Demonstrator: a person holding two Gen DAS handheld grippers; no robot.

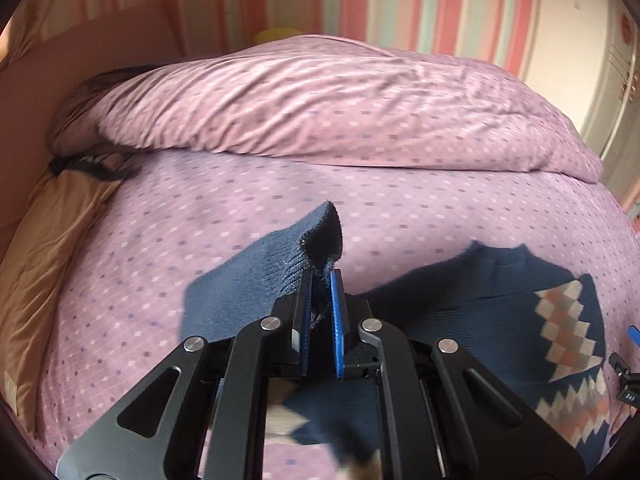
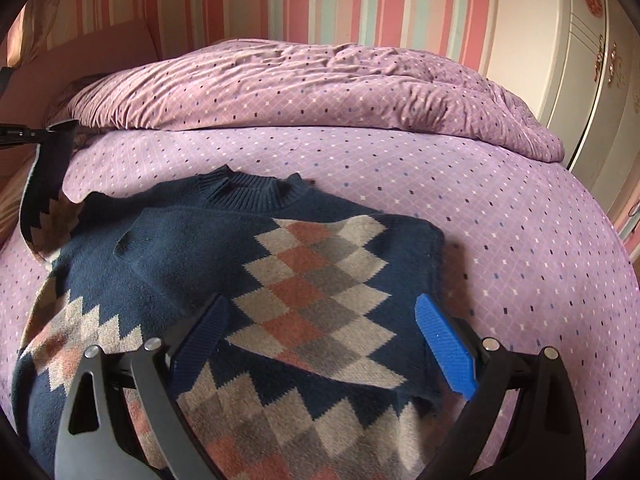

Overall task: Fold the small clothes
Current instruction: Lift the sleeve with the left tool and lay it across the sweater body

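Taking the navy sweater (image 2: 192, 248) as the landmark, it lies spread on the lilac dotted bedsheet (image 2: 500, 216), neck ribbing towards the far side, its panel of tan, rust and grey diamonds running down the front; at the far left of the right wrist view, one sleeve (image 2: 48, 184) is lifted off the sheet and hangs from the left gripper (image 2: 24, 133), which shows only as a dark edge there.

In the left wrist view the left gripper (image 1: 322, 312) is clenched on the ribbed cuff (image 1: 316, 240) of that sleeve, the knit pinched between the blue pads with the cuff's open mouth sticking up past the fingertips; the body of the sweater lies to the right of it.

The right gripper (image 2: 320, 340) hovers over the lower front of the sweater with its fingers spread wide, one on each side of the diamond panel, grasping nothing; whether the tips touch the knit I cannot tell.

Beyond the sweater's collar a bunched duvet (image 2: 320, 88) in the same lilac print lies across the bed; to the right of it stands a cream wardrobe (image 2: 580, 60).
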